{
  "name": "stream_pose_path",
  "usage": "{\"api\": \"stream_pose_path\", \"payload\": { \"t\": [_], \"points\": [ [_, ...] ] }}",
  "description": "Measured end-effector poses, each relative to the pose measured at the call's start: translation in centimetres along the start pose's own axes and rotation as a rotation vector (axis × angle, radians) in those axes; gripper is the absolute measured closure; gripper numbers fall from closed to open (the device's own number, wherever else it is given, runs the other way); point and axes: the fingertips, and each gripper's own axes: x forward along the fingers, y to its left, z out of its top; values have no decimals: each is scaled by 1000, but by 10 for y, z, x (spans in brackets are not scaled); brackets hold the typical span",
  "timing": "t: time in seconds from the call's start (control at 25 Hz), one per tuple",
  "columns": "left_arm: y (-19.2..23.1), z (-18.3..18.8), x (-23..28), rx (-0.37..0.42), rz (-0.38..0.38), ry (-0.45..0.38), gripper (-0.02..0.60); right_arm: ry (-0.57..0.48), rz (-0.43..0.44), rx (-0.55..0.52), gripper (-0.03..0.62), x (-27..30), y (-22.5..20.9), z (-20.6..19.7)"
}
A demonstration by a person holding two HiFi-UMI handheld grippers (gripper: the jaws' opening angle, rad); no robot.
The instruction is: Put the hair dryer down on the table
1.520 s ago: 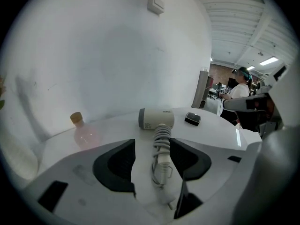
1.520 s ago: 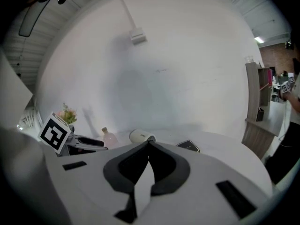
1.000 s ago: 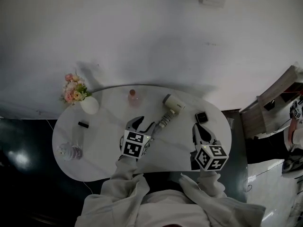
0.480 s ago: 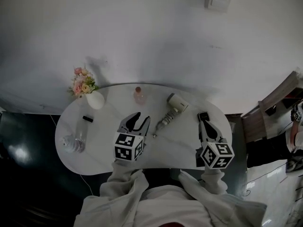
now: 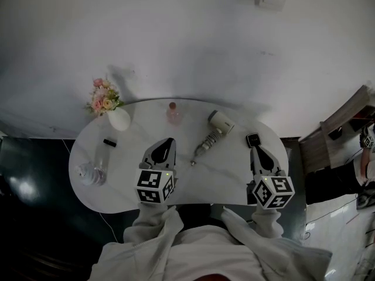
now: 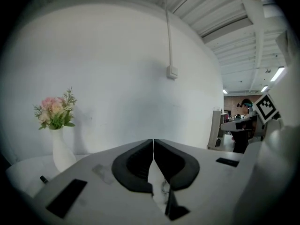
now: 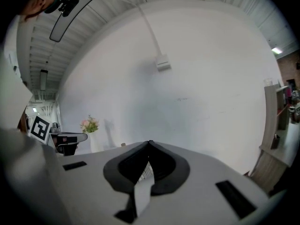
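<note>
Two empty tools, left tool (image 5: 170,140) newly closed, right tool (image 5: 256,150) closed; one hair dryer (image 5: 213,131) on one table (image 5: 120,177).

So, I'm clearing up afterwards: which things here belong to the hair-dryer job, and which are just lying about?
Job: white hair dryer, lying on the white oval table.
Lying about: white vase of pink flowers; small pink bottle; clear plastic bottle; small black stick; black square gadget.

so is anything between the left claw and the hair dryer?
Nothing visible. The hair dryer lies on the table, with only bare tabletop between it and the left claw, which has just closed on nothing.
</note>
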Motion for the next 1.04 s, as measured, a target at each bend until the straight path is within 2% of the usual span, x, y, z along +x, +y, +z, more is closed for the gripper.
{"api": "stream_pose_path", "payload": {
  "t": [0.24,0.84,1.04],
  "points": [
    [3,0,2,13,1,-8,561,2,-14,-27,545,2,2,-1],
    [5,-13,10,26,-22,30,561,17,-26,-27,545,8,1,-7],
    [0,-19,14,63,-39,57,561,24,-31,-26,545,7,0,-10]
  ]
}}
